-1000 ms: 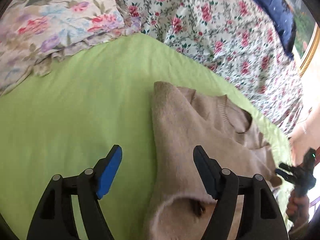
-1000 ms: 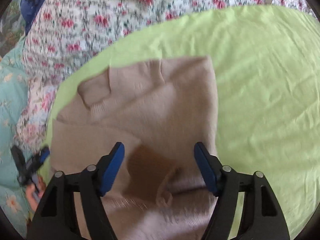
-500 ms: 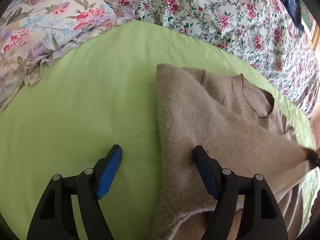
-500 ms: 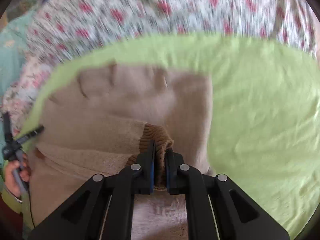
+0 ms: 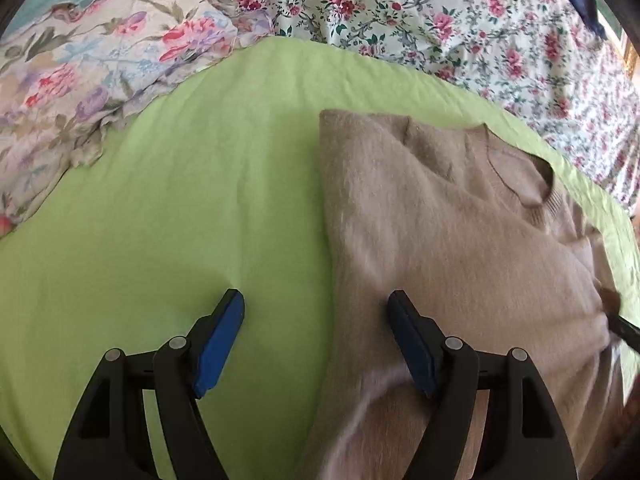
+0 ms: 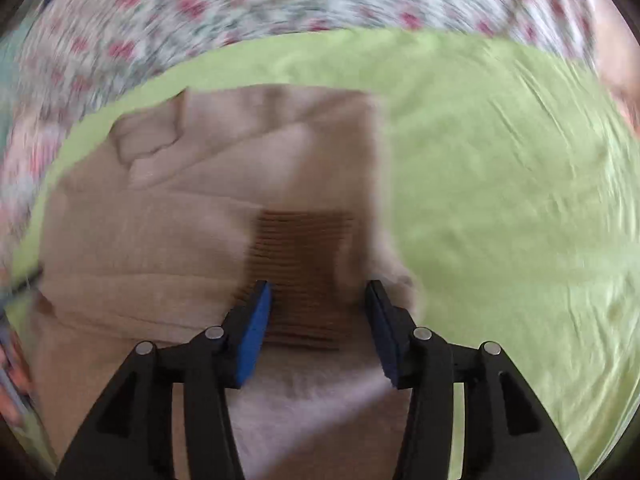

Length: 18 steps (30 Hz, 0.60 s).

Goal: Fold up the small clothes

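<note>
A beige knit sweater (image 5: pixel 432 216) lies on a lime-green sheet (image 5: pixel 192 208), its sleeve folded across the body and its neckline at the far right. My left gripper (image 5: pixel 316 328) is open and empty, straddling the sweater's left edge. In the right wrist view the sweater (image 6: pixel 168 216) fills the centre-left, with a darker brown ribbed cuff (image 6: pixel 304 256) lying flat on it. My right gripper (image 6: pixel 318 308) is open just above that cuff, one finger on each side. This view is motion-blurred.
A floral quilt (image 5: pixel 460 28) bunches along the far edge of the sheet and a floral pillow (image 5: pixel 88 68) lies at the far left. Bare green sheet (image 6: pixel 512 216) stretches to the right of the sweater. The left gripper shows faintly at the right wrist view's left edge.
My right gripper was open, shut on the brown cuff half a second ago, and has now opened, leaving the cuff flat on the sweater. My left gripper moved closer over the sweater's edge.
</note>
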Available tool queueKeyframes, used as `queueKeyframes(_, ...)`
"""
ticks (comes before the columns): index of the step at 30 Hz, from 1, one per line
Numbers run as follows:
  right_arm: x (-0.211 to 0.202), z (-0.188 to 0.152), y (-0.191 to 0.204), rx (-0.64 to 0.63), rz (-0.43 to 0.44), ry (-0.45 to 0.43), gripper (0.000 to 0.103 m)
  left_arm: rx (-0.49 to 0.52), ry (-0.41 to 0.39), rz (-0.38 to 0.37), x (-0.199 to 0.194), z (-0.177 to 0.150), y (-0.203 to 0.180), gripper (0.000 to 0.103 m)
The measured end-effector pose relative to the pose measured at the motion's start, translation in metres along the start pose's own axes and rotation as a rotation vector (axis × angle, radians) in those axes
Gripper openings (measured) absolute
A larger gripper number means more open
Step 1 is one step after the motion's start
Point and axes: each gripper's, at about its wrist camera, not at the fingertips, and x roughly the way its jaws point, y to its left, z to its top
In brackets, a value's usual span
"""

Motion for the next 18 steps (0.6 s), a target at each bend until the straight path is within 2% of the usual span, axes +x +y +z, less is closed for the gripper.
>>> queueKeyframes(2, -0.026, -0.009, -0.022, 0.05, 0.045, -0.035, 0.05, -0.006, 0.012, -0.018, -0.014, -0.014, 0.006, 0.074)
queueKeyframes(8, -0.088, -0.05, -0.039, 0.081, 0.153, -0.089, 0.051, -0.04, 0.026, -0.139, -0.077, -0.082, 0.019, 0.074)
queueKeyframes(12, -0.108, -0.09, -0.041, 0.074, 0.202, -0.075, 0.051, -0.048, 0.06, -0.209, -0.11, -0.137, 0.022, 0.075)
queueKeyframes(18, -0.129, -0.152, -0.053, 0.038, 0.32, -0.017, 0.052, -0.058, 0.103, -0.276, -0.144, -0.195, 0.029, 0.08)
